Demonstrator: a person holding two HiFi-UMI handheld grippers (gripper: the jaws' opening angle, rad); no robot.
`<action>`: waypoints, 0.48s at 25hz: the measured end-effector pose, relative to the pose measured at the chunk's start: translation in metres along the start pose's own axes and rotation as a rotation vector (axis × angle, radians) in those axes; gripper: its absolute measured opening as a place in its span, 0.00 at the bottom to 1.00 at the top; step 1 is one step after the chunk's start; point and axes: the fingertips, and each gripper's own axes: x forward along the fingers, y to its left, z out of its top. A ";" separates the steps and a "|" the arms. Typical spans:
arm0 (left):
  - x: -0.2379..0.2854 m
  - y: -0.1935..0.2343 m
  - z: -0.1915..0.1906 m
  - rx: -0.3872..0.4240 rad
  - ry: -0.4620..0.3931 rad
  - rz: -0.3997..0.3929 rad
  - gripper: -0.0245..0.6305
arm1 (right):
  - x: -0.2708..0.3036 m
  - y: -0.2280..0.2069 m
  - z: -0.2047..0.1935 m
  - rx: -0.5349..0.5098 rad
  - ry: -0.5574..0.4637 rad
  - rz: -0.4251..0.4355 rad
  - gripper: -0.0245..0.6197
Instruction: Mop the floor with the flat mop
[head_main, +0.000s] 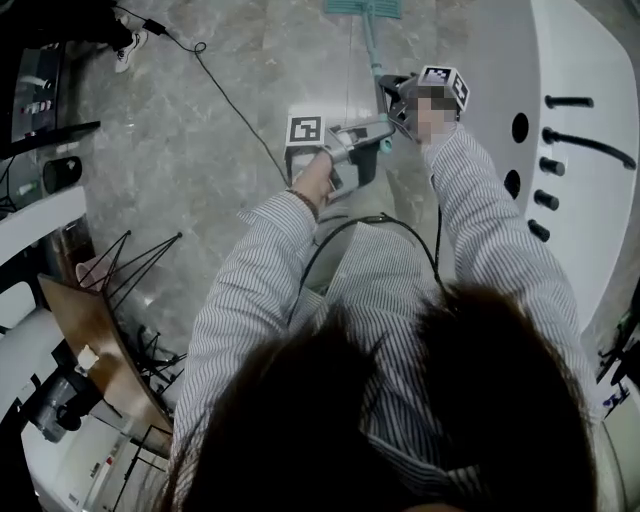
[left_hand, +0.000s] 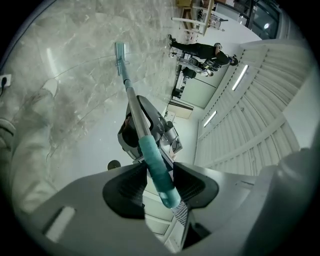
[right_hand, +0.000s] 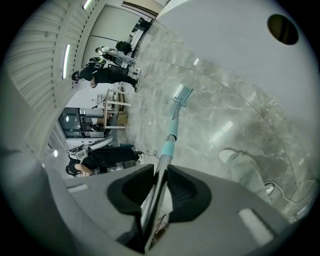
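Flat mop (head_main: 372, 50) is being held twice: the left gripper (left_hand: 159, 181) is clamping its fingers on the teal end grip (left_hand: 152, 157), the right gripper (right_hand: 160, 186) is pinching the metal shaft below. Farther out, the mop head (right_hand: 182, 95) is resting on the marble floor (head_main: 250, 70); steady downward pressure should be keeping it flat

Polished grey veined stone floor (head_main: 230, 190), glossy sheen. Smooth brushed metal on flat mop pole (right_hand: 163, 161); teal grip (left_hand: 150, 150) matt, plastic-looking. Shells of left gripper (left_hand: 160, 170) and right gripper (right_hand: 160, 174) — matt grey plastic; pads (left_hand: 131, 186) black, ribbed. Striped woven cloth sleeve (head_main: 240, 290). Brown wood-look tabletop (head_main: 92, 335).
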 end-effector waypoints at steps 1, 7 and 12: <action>-0.009 0.009 -0.017 -0.005 0.004 -0.001 0.30 | -0.006 -0.010 -0.018 0.003 0.001 0.000 0.17; -0.060 0.074 -0.123 -0.027 0.036 0.027 0.28 | -0.043 -0.080 -0.125 0.021 -0.005 0.007 0.17; -0.094 0.103 -0.194 -0.034 0.074 0.041 0.28 | -0.072 -0.117 -0.195 0.049 -0.003 0.019 0.17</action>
